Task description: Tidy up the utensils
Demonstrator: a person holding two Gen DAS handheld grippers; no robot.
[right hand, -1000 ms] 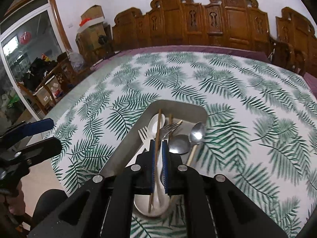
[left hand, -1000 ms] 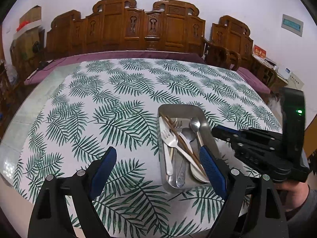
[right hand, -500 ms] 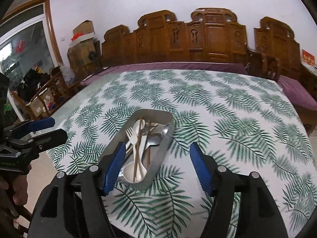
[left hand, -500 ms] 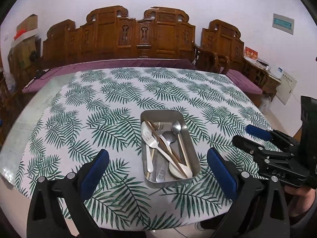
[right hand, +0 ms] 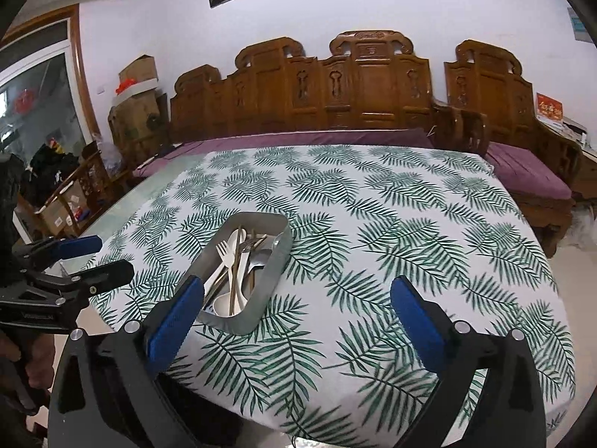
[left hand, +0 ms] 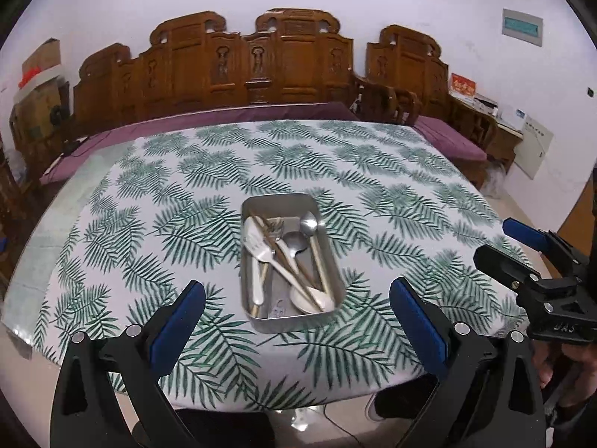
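A metal tray [left hand: 294, 324] sits on the leaf-print tablecloth [left hand: 179, 190] near the front edge. In it lie a metal spoon [left hand: 309, 222], a white fork [left hand: 257, 248], wooden chopsticks [left hand: 287, 265] and other cutlery. My left gripper [left hand: 296, 291] hovers in front of the tray, open and empty. At the right of the left wrist view is the right gripper [left hand: 522, 246]. In its own view the right gripper [right hand: 296, 287] hangs back from the tray [right hand: 274, 276], right of it. Its jaws are opening with nothing between them. The left gripper [right hand: 86, 257] shows at the left.
A carved wooden bench [left hand: 261, 71] with a purple cushion [left hand: 238, 115] runs behind the table and along its right side. Cardboard boxes [right hand: 138, 74] and clutter stand at the far left. The table's front edge [left hand: 298, 399] lies just below the grippers.
Both grippers have drawn back and up from the tray. The right one, nearly shut over a chopstick in the tray before, has let go and spread wide. The left one widened a little.
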